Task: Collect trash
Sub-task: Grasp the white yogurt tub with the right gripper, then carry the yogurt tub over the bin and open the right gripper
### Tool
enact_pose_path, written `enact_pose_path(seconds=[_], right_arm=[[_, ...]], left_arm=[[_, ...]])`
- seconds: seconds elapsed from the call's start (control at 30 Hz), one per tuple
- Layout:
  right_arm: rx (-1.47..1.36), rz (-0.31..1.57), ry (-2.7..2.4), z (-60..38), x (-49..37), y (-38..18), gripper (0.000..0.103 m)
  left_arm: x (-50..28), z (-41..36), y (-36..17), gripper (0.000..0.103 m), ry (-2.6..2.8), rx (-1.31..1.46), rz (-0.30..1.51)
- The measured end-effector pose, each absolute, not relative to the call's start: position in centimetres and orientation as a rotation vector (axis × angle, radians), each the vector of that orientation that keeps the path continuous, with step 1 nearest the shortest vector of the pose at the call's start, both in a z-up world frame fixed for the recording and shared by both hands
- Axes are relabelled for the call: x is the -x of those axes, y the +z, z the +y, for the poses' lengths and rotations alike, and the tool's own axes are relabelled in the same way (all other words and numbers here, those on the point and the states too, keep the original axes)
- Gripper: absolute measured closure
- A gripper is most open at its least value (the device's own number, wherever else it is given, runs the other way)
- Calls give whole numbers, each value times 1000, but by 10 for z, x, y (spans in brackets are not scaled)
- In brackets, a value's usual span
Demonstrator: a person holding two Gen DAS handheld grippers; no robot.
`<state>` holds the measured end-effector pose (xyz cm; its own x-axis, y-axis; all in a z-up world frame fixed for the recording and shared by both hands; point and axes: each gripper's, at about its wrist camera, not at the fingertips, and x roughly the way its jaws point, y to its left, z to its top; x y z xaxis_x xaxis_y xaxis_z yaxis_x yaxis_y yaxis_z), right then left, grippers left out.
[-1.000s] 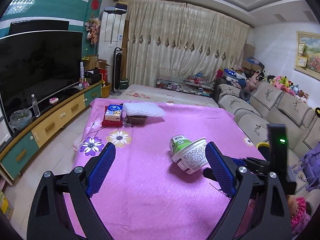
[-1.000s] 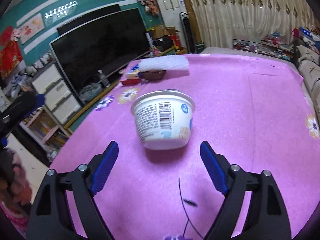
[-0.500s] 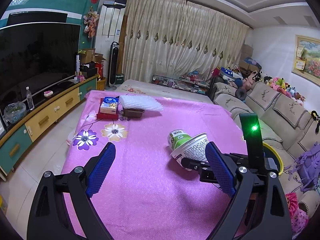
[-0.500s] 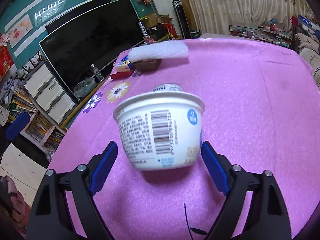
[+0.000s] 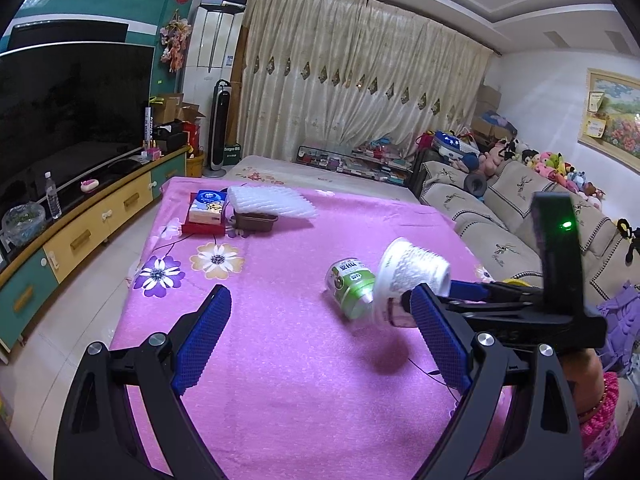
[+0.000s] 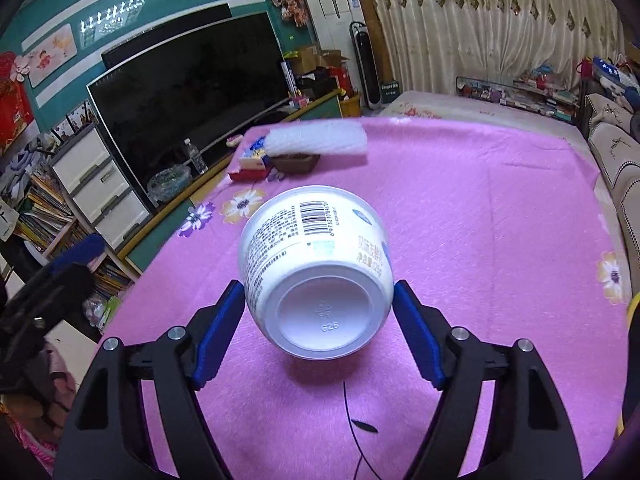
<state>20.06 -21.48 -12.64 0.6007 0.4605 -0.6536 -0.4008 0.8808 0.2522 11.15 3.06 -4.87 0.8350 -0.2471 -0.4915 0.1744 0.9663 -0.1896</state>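
A white yogurt cup (image 6: pixel 316 264) hangs tilted above the pink tablecloth (image 6: pixel 480 220), its base turned toward the right wrist camera and its shadow on the cloth below. My right gripper (image 6: pixel 319 288) is shut on it, with a blue pad pressing each side. In the left wrist view the same cup (image 5: pixel 412 272) is raised at the right, next to a green can (image 5: pixel 350 286) lying on its side on the cloth. My left gripper (image 5: pixel 320 296) stands open over the cloth in front of the can, with nothing between its fingers.
At the table's far end sit a tissue box (image 5: pixel 208 206) on a red tray, a brown dish (image 5: pixel 256 222) and a white foam sheet (image 5: pixel 272 202). A sofa (image 5: pixel 500 232) runs along the right, a TV cabinet (image 5: pixel 80 232) along the left. A black thread (image 6: pixel 352 412) lies on the cloth.
The right gripper moved in around the white cup, closed on it and lifted it off the cloth, tipping its base toward the camera. The left gripper stayed open and hardly moved.
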Motion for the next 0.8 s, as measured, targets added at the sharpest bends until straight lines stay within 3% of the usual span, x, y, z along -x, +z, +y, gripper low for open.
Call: enact_pose_path(seconds=[0.43, 0.8], right_arm=[[-101, 701, 376, -283, -163, -101, 31], [-224, 722, -79, -461, -158, -129, 31]], left_arm=[[-113, 15, -49, 13, -246, 113, 542], [-153, -31, -66, 13, -288, 98, 643]])
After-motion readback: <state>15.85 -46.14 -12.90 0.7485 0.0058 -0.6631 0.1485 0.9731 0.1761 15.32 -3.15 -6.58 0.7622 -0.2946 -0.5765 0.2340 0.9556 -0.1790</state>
